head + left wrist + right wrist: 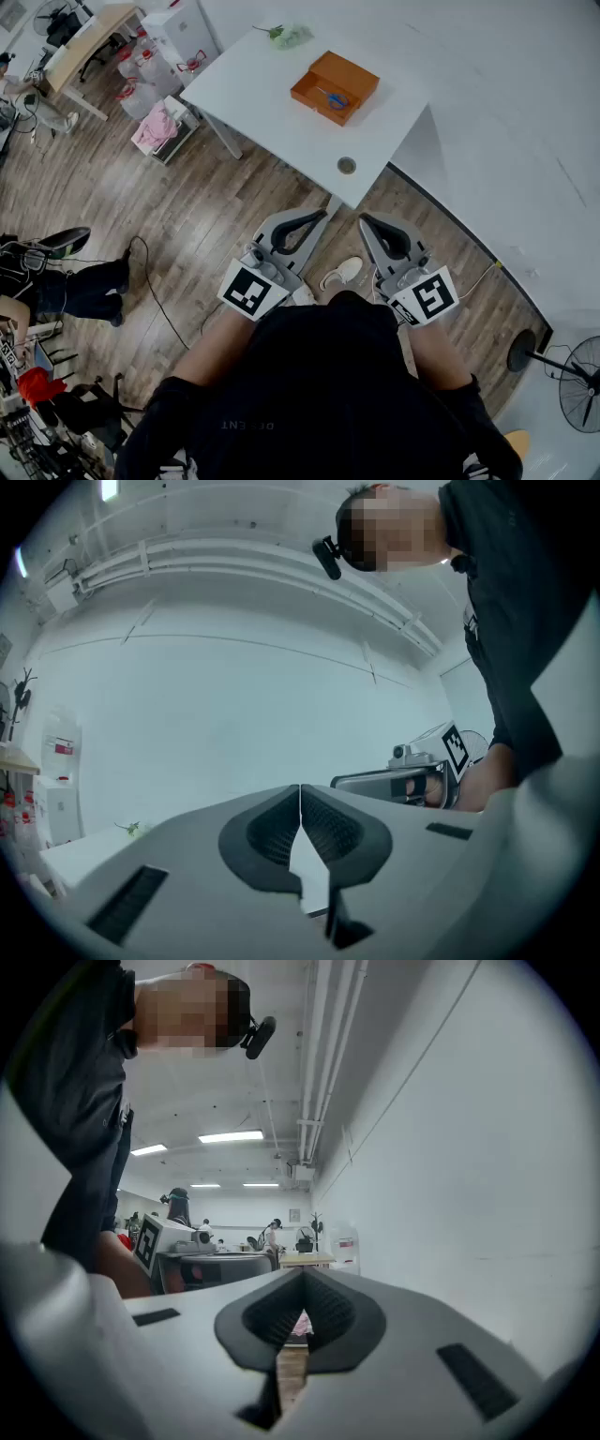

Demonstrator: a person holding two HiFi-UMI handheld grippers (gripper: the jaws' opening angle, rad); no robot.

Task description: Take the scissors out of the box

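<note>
An open orange box (335, 86) sits on the white table (267, 103) at the top of the head view. Blue-handled scissors (333, 97) lie inside it. Both grippers are held close to the person's body over the wooden floor, short of the table's near corner. My left gripper (323, 215) is shut with nothing between its jaws, which meet in its own view (300, 789). My right gripper (364, 217) is likewise shut and empty (302, 1274). The two point level, side by side, well apart from the box.
A small round disc (347, 166) lies near the table's front corner and a green object (291, 36) at its far edge. A white shoe (342, 272) and a black cable (155, 291) are on the floor. A fan (577, 382) stands at the right by the wall.
</note>
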